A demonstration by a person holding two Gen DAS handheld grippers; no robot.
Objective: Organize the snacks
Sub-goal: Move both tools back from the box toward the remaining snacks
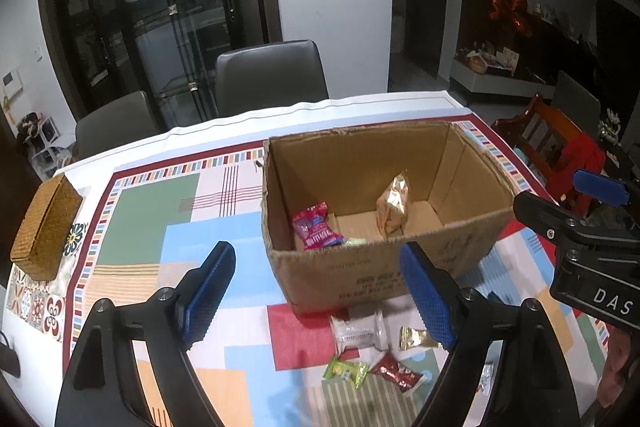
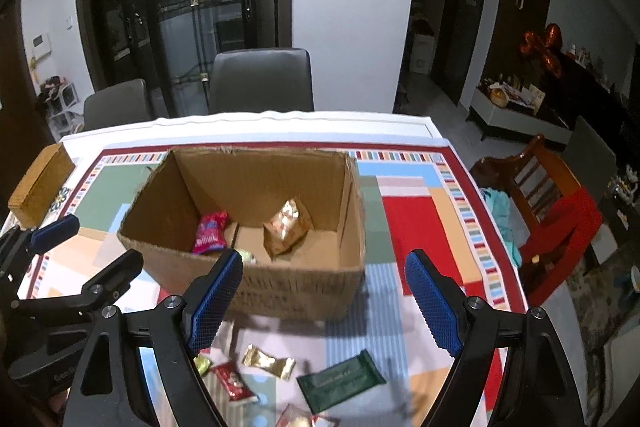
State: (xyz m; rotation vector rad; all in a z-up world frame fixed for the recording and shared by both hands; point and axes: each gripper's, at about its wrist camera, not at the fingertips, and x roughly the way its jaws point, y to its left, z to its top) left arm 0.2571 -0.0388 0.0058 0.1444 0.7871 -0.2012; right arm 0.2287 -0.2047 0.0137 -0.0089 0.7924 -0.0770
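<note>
cardboard box [image 2: 248,267] part-filled; both grippers, left [image 1: 320,291] and right [image 2: 324,299], wide open, empty; lower onto dark green packet [image 2: 340,383], near side, pinch flat.

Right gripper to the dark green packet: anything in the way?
Nothing visible. The right gripper is open and empty above the table, and the green packet lies flat and uncovered just below it, apart from the gold wrapper beside it.
</note>
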